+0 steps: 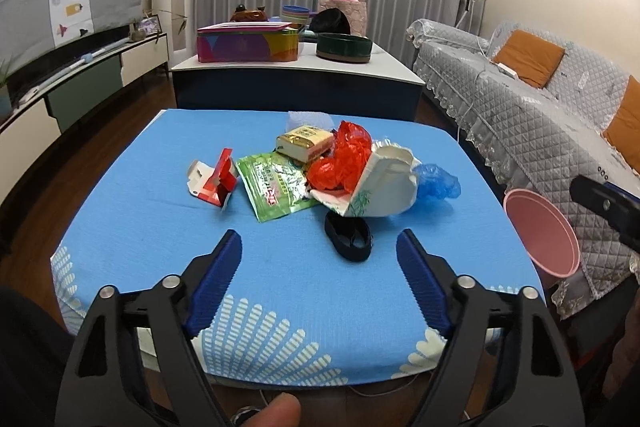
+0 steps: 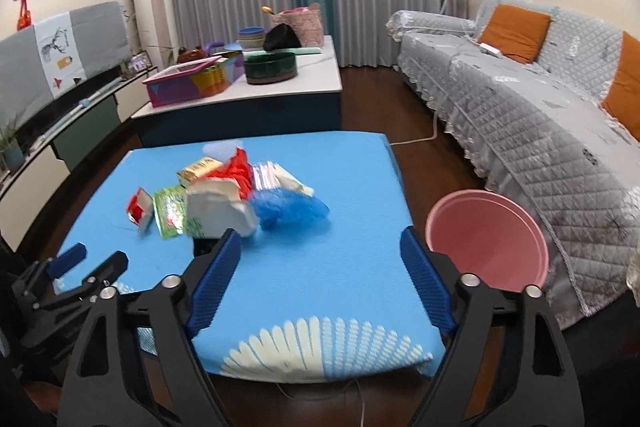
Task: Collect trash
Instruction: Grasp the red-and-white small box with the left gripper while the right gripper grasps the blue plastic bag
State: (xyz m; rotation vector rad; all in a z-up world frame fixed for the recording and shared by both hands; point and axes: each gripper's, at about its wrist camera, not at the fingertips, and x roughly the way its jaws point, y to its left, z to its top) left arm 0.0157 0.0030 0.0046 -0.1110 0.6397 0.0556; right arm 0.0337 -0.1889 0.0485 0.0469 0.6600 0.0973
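Trash lies heaped near the table's far edge, untouched; left gripper and right gripper hover wide apart, empty. Crinkly bags could slip free before reaching the pink bin beside the right edge.

Blue tablecloth with white fans, pink bin, red bag.

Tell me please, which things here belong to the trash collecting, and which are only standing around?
For the job:
- red-white carton
- green packet
- yellow box
- red plastic bag
- white paper box
- blue plastic bag
- black band
- pink bin

Only standing around:
- colourful tin
- dark green round box
- sofa
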